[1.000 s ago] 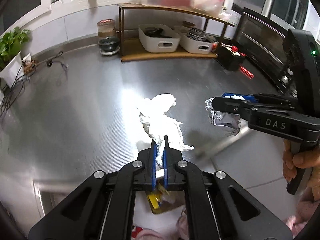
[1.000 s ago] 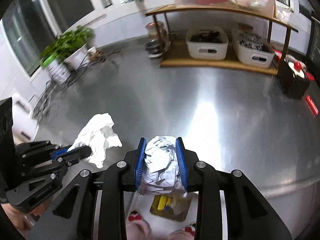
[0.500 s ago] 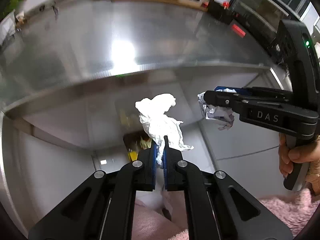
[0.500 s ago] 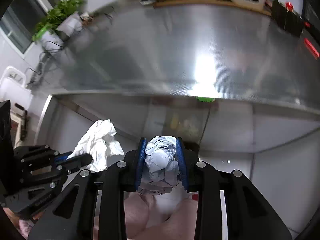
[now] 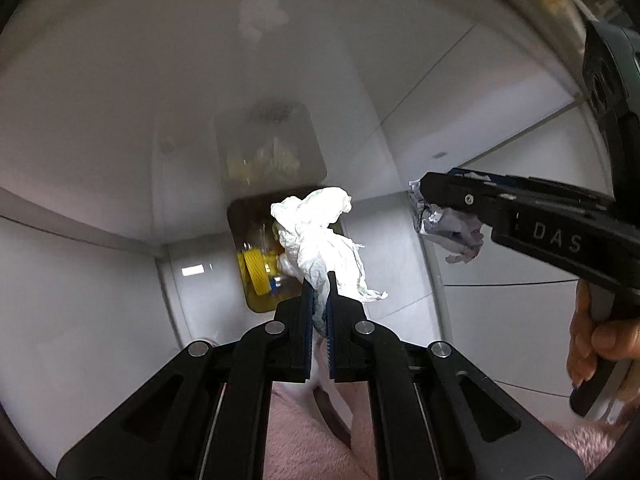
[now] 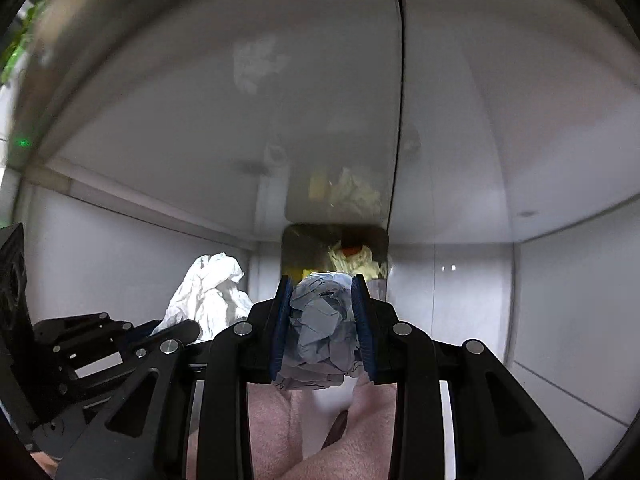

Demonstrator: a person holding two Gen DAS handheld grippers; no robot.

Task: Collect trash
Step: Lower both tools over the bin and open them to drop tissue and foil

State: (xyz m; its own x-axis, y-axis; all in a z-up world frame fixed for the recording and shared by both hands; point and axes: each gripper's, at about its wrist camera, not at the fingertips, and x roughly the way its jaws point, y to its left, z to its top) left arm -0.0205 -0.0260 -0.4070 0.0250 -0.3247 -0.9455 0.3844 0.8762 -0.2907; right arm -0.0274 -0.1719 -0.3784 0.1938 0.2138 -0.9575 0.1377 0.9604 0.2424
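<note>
White crumpled tissue (image 5: 320, 240) is pinched between the nearly closed fingers of the left gripper (image 5: 319, 280), at centre frame of the left view. A grey ball of crumpled paper (image 6: 322, 328) is clamped between the blue pads (image 6: 362, 320) of the right gripper (image 6: 322, 284), low centre in the right view. Beyond both, a bin (image 5: 256, 292) with yellow scraps inside is seen on the pale floor. A hand (image 5: 600, 344) is seen on the right gripper's handle, at the right edge.
</note>
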